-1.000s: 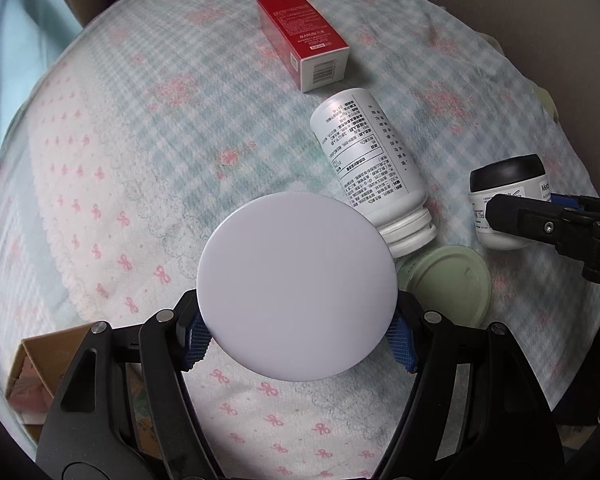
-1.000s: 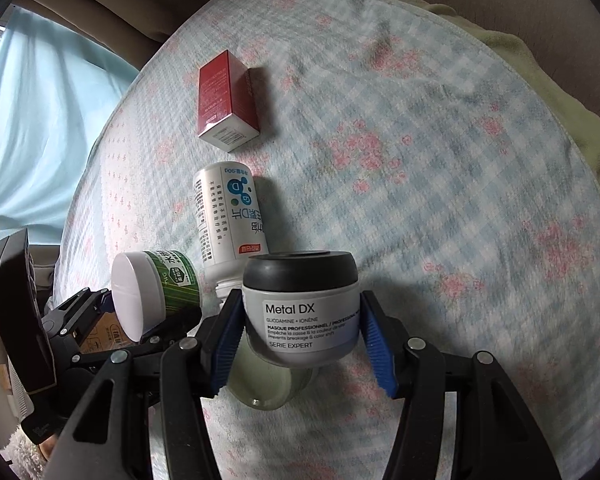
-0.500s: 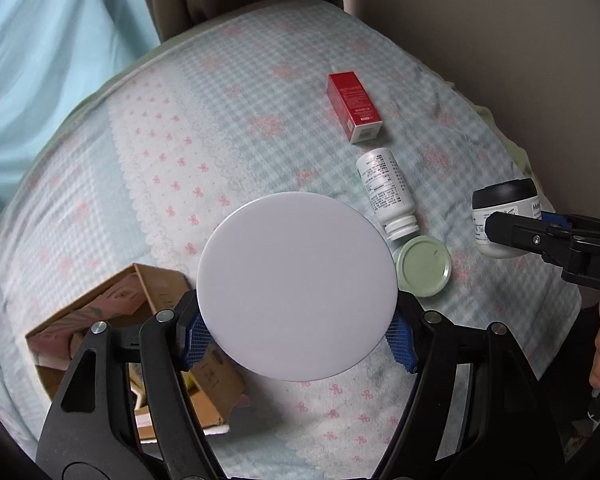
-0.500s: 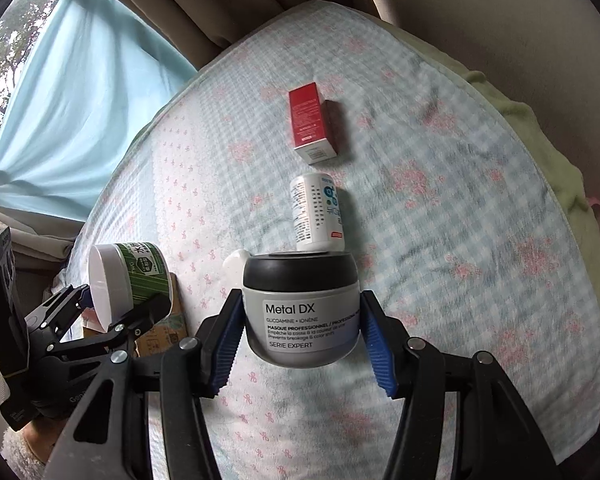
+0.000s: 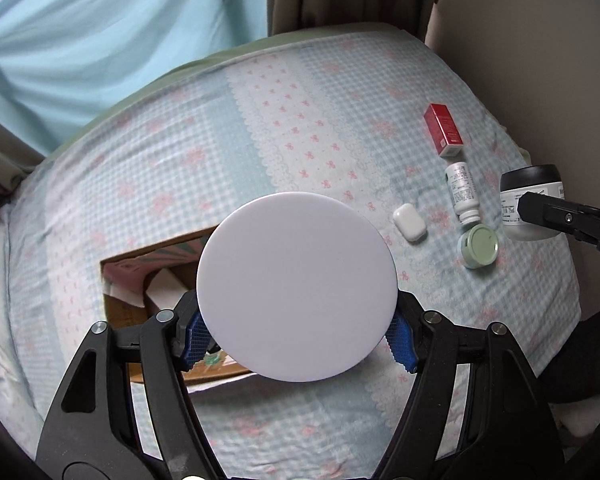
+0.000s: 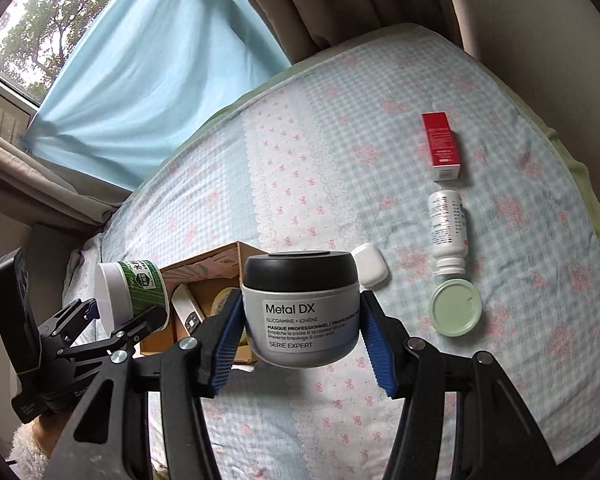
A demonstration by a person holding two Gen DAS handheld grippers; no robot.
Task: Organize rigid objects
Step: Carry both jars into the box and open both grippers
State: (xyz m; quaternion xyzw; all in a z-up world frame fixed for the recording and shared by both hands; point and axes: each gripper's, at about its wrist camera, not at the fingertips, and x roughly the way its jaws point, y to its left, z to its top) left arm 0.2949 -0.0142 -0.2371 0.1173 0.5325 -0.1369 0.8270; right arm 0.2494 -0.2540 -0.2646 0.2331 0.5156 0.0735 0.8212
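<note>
My left gripper (image 5: 296, 338) is shut on a green-labelled jar with a white lid (image 5: 296, 286), held high over the open cardboard box (image 5: 140, 280); the jar also shows in the right wrist view (image 6: 130, 294). My right gripper (image 6: 300, 334) is shut on a grey Metal DX jar with a black lid (image 6: 300, 308), held in the air beside the box (image 6: 204, 276). That jar shows at the right of the left wrist view (image 5: 530, 204).
On the checked bedspread (image 6: 340, 140) lie a red carton (image 6: 440, 150), a white bottle (image 6: 448, 228), a pale green lid (image 6: 455, 306) and a white earbud case (image 6: 370, 266). Curtains and a wall stand behind the bed.
Both grippers have risen and pulled back from the bed with their jars. The box and the earbud case have come into view.
</note>
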